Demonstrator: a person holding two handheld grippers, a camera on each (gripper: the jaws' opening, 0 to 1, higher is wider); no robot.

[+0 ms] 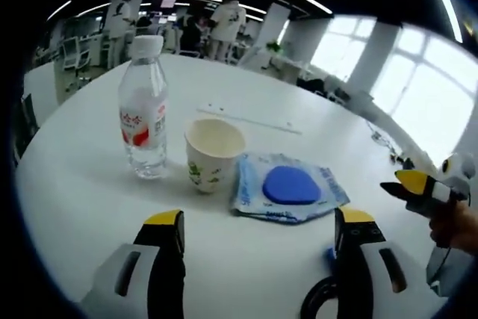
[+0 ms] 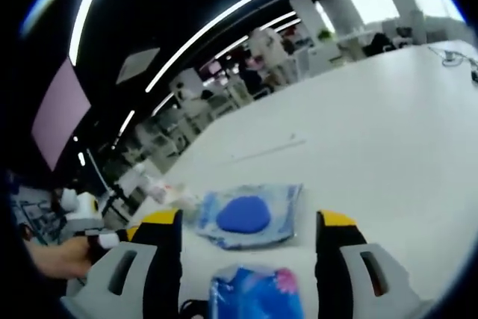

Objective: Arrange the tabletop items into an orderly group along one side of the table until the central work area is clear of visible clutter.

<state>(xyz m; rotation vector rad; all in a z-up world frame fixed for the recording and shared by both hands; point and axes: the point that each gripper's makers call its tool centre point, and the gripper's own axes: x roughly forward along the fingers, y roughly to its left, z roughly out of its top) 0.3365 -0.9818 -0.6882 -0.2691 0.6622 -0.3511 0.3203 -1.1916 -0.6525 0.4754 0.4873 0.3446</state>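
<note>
Left gripper view: my left gripper (image 1: 258, 233) stands with its jaws wide apart and nothing between them, low over the white worktop (image 1: 82, 184). Ahead of it three items sit in a loose row: a clear water bottle (image 1: 143, 110) with a white cap, upright; a paper cup (image 1: 213, 155), upright and apparently empty, just beside the bottle; and a flat clear pouch (image 1: 287, 188) holding a blue rounded pad, touching or nearly touching the cup's base. My right gripper (image 1: 422, 188) enters from the right edge, well apart from the row.

Right gripper view: my right gripper (image 2: 246, 240) also has its jaws spread wide, gripping nothing. A small blue packet (image 2: 258, 293) with pink print lies on the worktop between and just below the jaws; beyond it lies the same pouch (image 2: 250, 214).

Progress, as I judge it: bottle, cup and pouch already form a fair group, but they look closer to the middle than to an edge; the blue packet lies apart from them. I reckon the grouping is partly done and the shift to one side is left.

Writing: the bottle carries a red-and-white label with characters too blurred to read; the cup has a green motif; the pouch and packet print is illegible
</note>
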